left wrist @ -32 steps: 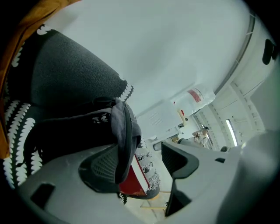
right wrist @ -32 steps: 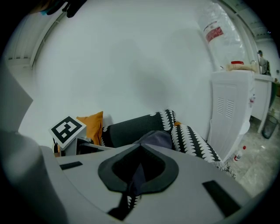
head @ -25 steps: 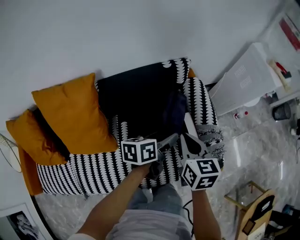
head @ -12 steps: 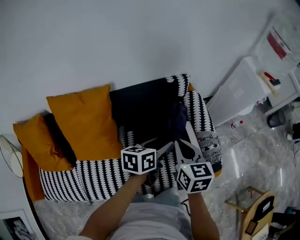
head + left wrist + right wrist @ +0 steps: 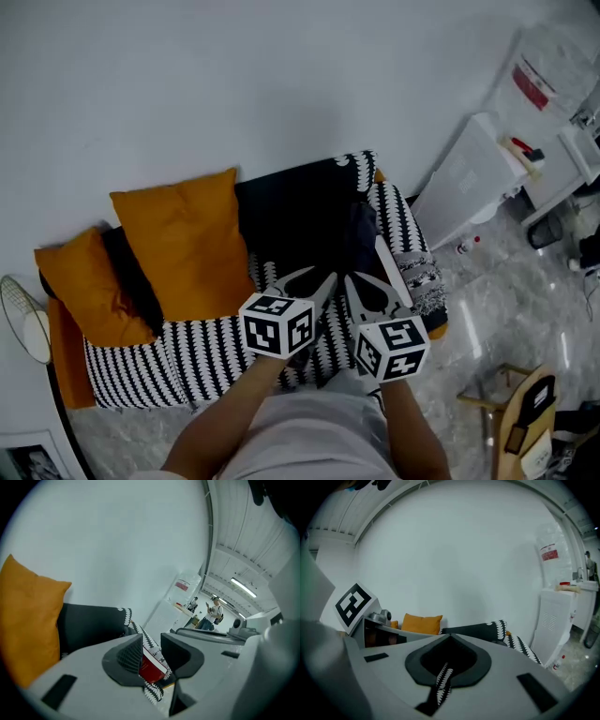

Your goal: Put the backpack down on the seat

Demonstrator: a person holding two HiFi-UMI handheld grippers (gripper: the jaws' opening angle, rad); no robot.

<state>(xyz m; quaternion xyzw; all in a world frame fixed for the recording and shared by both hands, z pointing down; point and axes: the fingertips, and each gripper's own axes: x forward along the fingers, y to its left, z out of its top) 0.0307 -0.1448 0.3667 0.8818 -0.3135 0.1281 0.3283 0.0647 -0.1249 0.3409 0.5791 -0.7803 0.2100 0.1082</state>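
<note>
A dark blue backpack lies on the right of the black-and-white patterned sofa seat, against the sofa arm and in front of a black cushion. Both grippers hang above the seat's front edge, short of the backpack and clear of it. My left gripper has just been closing its jaws; a gap still shows between them with nothing in it. Only a sliver of the backpack peeks past its left jaw. My right gripper has its pads together, empty.
Two orange cushions lean on the left of the sofa. A red, white-edged flat box lies on the right sofa arm. A white cabinet stands right of the sofa; a wooden chair stands at lower right.
Both grippers have drawn back from the backpack and risen. The left jaws, wide apart before, now stand closer together. The backpack stays on the seat.
</note>
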